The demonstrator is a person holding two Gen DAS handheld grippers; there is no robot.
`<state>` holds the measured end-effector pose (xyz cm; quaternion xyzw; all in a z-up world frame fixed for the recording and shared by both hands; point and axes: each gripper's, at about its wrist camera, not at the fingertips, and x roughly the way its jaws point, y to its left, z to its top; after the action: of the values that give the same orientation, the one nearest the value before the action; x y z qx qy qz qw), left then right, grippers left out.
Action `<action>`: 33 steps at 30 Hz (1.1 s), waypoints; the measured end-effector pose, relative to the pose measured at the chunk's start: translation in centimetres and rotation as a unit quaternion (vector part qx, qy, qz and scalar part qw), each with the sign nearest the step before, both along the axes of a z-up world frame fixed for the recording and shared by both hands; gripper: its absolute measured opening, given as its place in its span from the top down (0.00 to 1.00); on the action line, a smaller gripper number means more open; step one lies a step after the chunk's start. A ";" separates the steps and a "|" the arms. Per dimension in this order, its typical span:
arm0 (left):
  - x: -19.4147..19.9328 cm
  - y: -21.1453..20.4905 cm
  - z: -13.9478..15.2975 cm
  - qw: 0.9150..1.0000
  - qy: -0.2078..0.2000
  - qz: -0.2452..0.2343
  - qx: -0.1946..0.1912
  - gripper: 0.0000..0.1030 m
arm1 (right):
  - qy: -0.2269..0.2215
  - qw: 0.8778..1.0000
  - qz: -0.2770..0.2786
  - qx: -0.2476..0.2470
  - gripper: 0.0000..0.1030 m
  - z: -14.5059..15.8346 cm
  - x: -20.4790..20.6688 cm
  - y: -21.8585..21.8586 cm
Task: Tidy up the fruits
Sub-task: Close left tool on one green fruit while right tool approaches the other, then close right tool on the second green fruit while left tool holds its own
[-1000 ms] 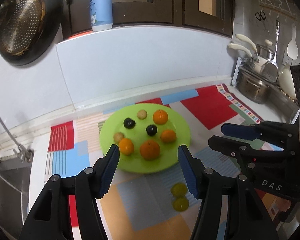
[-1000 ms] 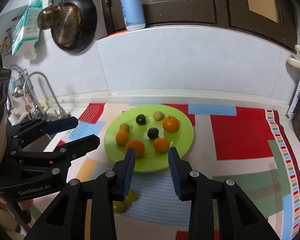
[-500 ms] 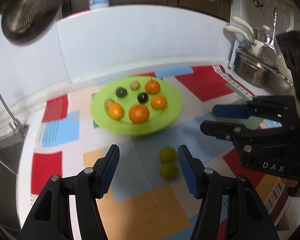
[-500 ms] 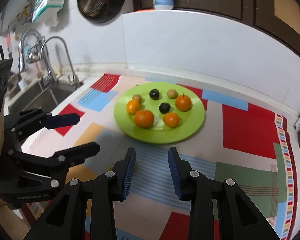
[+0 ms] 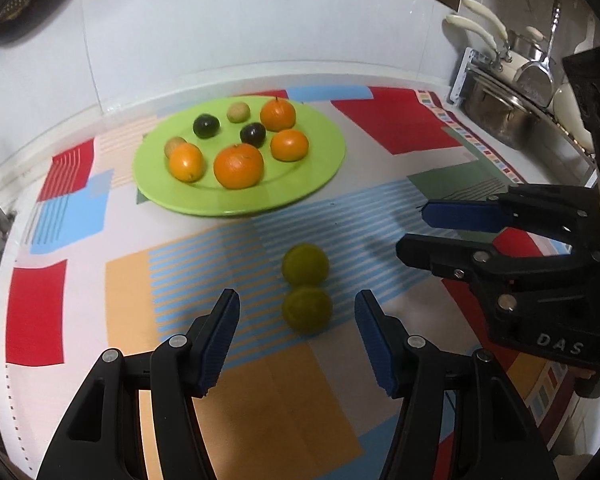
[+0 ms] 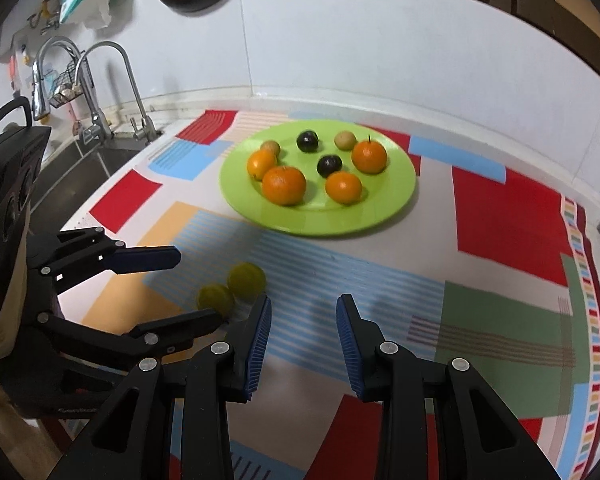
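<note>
While the green plate (image 5: 308, 184) at the back of the surface already carries the oranges and the small dark and tan fruits, two green fruits lie loose on the patterned mat (image 5: 260, 380) in front of it, touching each other in a short row that runs from the plate toward the person. From left to right: the left tool (image 5: 298, 338) hangs tilted down right over that row, its blue pads spread with nothing pinched, and the nearer green fruit (image 5: 307, 309) sits just ahead of the gap between them, the farther green fruit (image 5: 305, 264) directly behind it. The right tool (image 6: 304, 334), seen from its own camera, stands empty with only a narrow gap between its pads, and both green fruits lie off to its left. I would judge the left tool the better placed, needing only to sink straight onto the nearer fruit; the pair touching means the farther one may roll.
</note>
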<state>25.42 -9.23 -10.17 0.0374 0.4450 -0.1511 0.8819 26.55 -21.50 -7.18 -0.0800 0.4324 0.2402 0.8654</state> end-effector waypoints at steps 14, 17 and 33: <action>0.5 0.1 -1.2 1.000 0.027 0.000 -0.016 0.72 | 0.018 1.000 -0.006 0.013 0.66 -1.2 -0.1 0.1; 0.3 0.6 -0.8 1.000 0.023 0.004 -0.019 0.72 | 0.019 1.000 -0.004 0.016 0.66 -1.1 0.0 0.4; 0.1 4.6 0.5 0.999 0.005 0.054 0.000 0.72 | 0.049 0.998 0.024 0.036 0.66 -2.6 1.5 4.4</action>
<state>25.53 -4.68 -9.68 0.0123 0.4503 -0.1036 0.8867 28.04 -17.08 -9.78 -0.0471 0.4632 0.2799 0.8396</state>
